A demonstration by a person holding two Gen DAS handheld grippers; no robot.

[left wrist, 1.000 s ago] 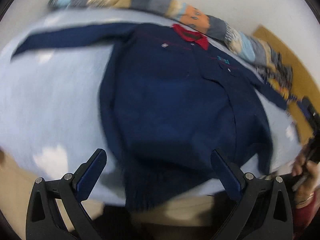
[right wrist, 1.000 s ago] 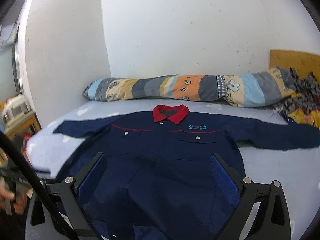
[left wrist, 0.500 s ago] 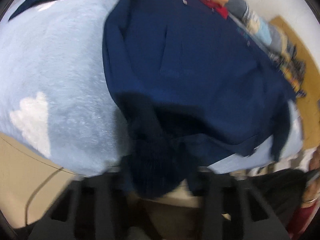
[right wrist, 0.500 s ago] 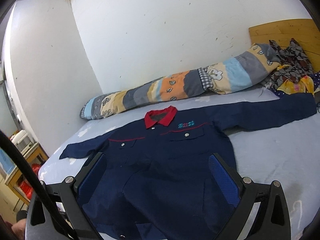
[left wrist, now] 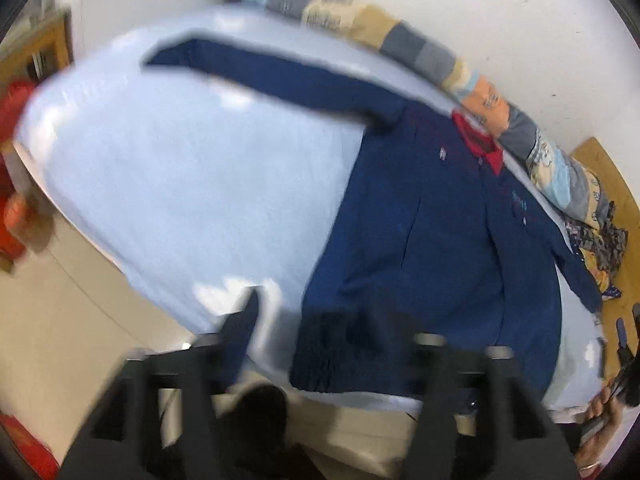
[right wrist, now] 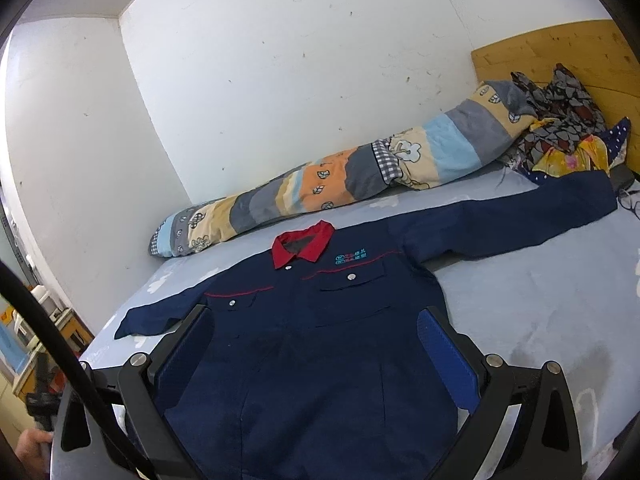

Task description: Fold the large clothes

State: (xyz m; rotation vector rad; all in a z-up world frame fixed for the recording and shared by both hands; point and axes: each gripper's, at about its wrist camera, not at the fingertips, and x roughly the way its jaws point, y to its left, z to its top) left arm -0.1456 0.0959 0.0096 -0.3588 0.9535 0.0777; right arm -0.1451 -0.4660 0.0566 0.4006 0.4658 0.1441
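One garment: a navy work jacket (right wrist: 320, 340) with a red collar (right wrist: 303, 243) lies front up on the bed (right wrist: 540, 300), collar toward the far edge, hem at the near edge.
Sleeves: both spread out flat, one (right wrist: 516, 220) reaching toward the far right corner, the other (right wrist: 156, 318) toward the left edge.
Hem: in the left wrist view the ribbed hem (left wrist: 340, 352) hangs a little over the bed's near edge.
Left gripper (left wrist: 320, 344): blurred; jaws have just been opening and stand apart, the hem between them; whether the pads press on it I cannot tell.
Right gripper (right wrist: 316, 344): jaws spread wide over the jacket's lower front, blue pads clear of the cloth, nothing held.
Rolled quilt (right wrist: 340, 184): striped, lying along the bed's far edge against the wall.
Patterned clothes (right wrist: 560, 128): heaped at the far right corner by the wooden headboard (right wrist: 560, 52).
Person: a hand (left wrist: 604, 408) shows at the right edge of the left wrist view.
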